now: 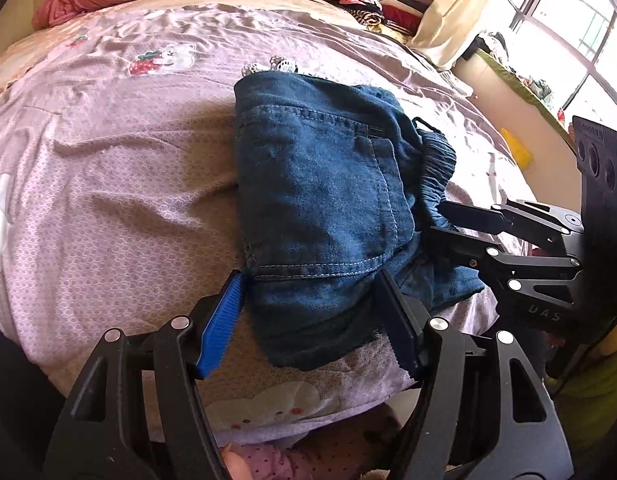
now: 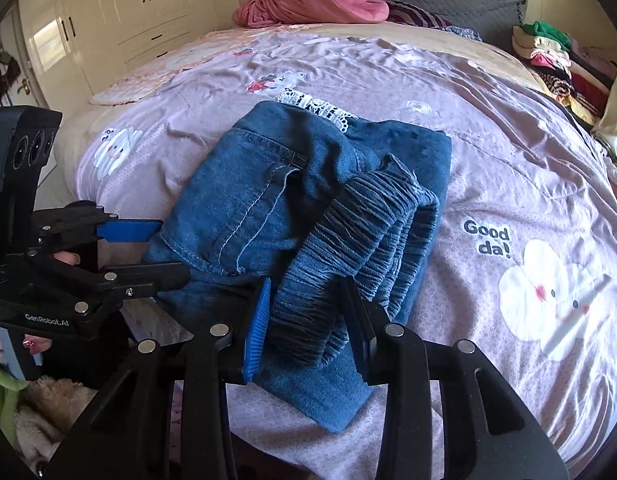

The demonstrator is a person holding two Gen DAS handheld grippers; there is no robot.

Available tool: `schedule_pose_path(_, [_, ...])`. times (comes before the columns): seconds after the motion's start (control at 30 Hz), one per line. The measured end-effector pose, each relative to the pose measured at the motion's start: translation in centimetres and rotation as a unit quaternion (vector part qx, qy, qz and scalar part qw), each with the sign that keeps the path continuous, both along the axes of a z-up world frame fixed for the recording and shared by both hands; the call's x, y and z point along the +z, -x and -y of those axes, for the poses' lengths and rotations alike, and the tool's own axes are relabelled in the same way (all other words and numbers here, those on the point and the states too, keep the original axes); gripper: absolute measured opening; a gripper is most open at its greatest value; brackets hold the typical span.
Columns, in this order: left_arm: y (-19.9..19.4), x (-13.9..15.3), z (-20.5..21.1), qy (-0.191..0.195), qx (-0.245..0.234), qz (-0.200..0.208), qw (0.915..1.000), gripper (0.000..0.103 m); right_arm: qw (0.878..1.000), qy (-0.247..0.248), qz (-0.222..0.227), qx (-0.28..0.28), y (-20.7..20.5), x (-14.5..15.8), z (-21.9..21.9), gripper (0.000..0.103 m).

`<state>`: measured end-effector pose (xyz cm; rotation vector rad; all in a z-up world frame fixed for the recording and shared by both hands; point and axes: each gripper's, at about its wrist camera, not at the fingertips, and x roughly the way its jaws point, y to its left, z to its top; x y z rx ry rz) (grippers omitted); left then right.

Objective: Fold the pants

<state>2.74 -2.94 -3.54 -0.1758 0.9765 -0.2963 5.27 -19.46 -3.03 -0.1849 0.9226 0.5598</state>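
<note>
I see the pants (image 1: 324, 200) lying folded in a bundle on the bed (image 1: 120, 184). My left gripper (image 1: 312, 304) is spread wide, its fingers (image 1: 222, 320) straddling the near denim edge without clamping. My right gripper (image 2: 308, 320) is open too, jaws either side of the ribbed waistband (image 2: 348, 248). A pink heap (image 2: 308, 0) sits by the headboard.

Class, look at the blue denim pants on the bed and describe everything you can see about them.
The pants are blue denim with pale stitching, a gathered elastic waistband and white lace trim at the far edge. They lie folded into a compact bundle on the lilac printed bedsheet. The right gripper straddles the waistband with fingers apart; the left gripper brackets the near hem, also open.
</note>
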Motion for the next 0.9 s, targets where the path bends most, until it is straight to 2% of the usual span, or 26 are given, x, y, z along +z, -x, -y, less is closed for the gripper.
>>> schedule_pose_path(0.23, [0.3, 0.7, -0.1, -0.001, 0.005, 0.007, 1.0000, 0.058, 1.000, -0.011, -0.011, -0.012, 0.7, 0.5, 0.5, 0.039])
schedule_pose_path(0.33, [0.5, 1.0, -0.1, -0.001, 0.006, 0.011, 0.9999, 0.058, 1.000, -0.010, -0.009, -0.014, 1.1, 1.0, 0.7, 0.043])
schedule_pose_path(0.37, [0.5, 1.1, -0.1, -0.001, 0.007, 0.012, 0.9999, 0.058, 1.000, -0.007, -0.008, -0.018, 1.3, 1.1, 0.8, 0.049])
schedule_pose_path(0.4, [0.6, 1.2, -0.1, -0.001, 0.007, 0.013, 0.9999, 0.058, 1.000, -0.004, -0.008, -0.022, 1.3, 1.2, 1.0, 0.051])
schedule_pose_path(0.73, [1.2, 2.4, -0.2, -0.002, 0.010, 0.029, 0.9995, 0.060, 0.999, -0.018, 0.001, -0.048, 2.1, 2.5, 3.1, 0.052])
schedule_pose_path(0.9, [1.6, 3.3, -0.3, -0.007, 0.011, 0.042, 0.9990, 0.064, 0.998, -0.025, 0.013, -0.055, 2.6, 3.5, 3.8, 0.054])
